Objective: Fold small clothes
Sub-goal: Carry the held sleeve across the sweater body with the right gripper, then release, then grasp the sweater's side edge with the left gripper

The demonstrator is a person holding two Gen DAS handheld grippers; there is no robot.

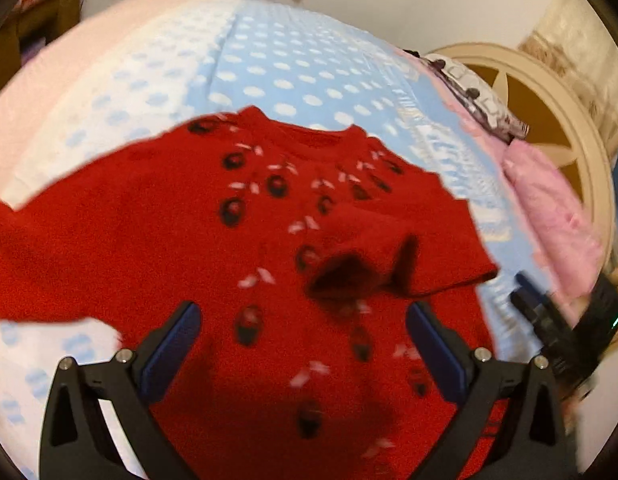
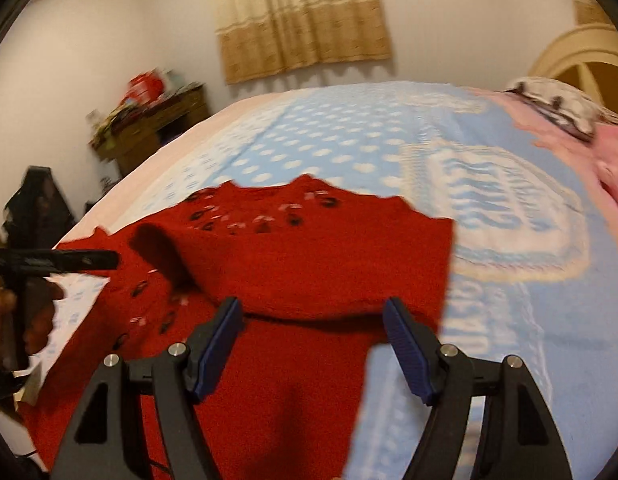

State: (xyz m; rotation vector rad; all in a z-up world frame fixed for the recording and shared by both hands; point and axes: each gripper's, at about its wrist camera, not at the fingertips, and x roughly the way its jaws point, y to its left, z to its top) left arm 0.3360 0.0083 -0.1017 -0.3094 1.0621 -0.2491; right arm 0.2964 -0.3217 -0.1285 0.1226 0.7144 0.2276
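Observation:
A small red sweater [image 1: 169,220] with dark and white motifs lies flat on the bed, neckline at the far side. Its right sleeve [image 1: 389,252] is folded inward across the chest, cuff opening showing. My left gripper [image 1: 305,308] hovers open over the sweater's front, with only cloth below it and nothing between its pads. In the right wrist view the sweater [image 2: 309,256] lies ahead with the folded sleeve across it. My right gripper [image 2: 312,304] is open just above the sleeve's near edge, gripping nothing. The left gripper [image 2: 69,260] shows at the left edge there, the right gripper [image 1: 549,320] at the right edge of the left view.
The bed carries a light blue blanket with white dots [image 2: 349,148]. A pink cloth [image 1: 549,208] and a black-and-white patterned item [image 1: 477,96] lie by the cream headboard [image 1: 581,152]. A cluttered wooden cabinet [image 2: 149,128] and a beige curtain [image 2: 301,20] stand beyond the bed.

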